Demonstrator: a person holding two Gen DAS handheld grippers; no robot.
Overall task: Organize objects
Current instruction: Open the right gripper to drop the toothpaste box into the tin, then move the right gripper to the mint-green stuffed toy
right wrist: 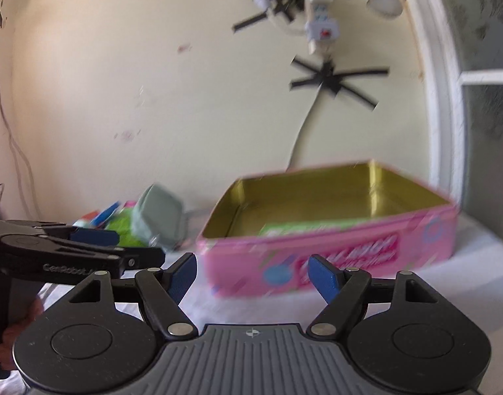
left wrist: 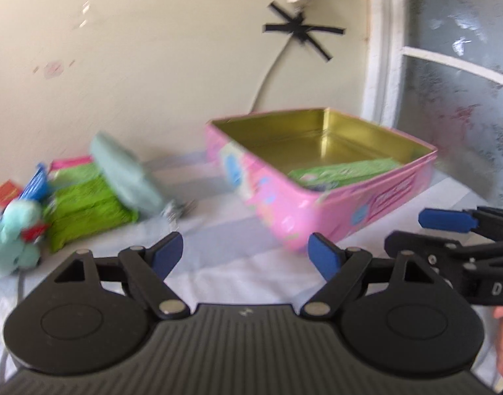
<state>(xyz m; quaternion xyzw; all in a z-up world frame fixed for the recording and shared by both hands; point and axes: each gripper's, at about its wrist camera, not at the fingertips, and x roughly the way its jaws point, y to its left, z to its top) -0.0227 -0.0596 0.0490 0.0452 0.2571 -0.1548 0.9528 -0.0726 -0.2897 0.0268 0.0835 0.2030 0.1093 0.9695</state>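
An open pink tin box (left wrist: 392, 194) with a gold inside stands on the white cloth ahead, also in the right wrist view (right wrist: 333, 256). A green packet (left wrist: 343, 171) lies inside it (right wrist: 304, 227). To its left is a pile: green packets (left wrist: 83, 207), a pale green pouch (left wrist: 126, 174) leaning on them, a teal plush toy (left wrist: 14, 240) and small colourful packets (left wrist: 37, 187). My left gripper (left wrist: 244, 255) is open and empty, short of the tin. My right gripper (right wrist: 253, 275) is open and empty before the tin's front wall; it also shows in the left wrist view (left wrist: 445, 220).
A cream wall with black tape crosses (left wrist: 300, 29) and a hanging power strip (right wrist: 320, 19) stands behind. A white-framed frosted window (left wrist: 455, 75) is at the right. The left gripper's body (right wrist: 54, 253) sits at the left in the right wrist view.
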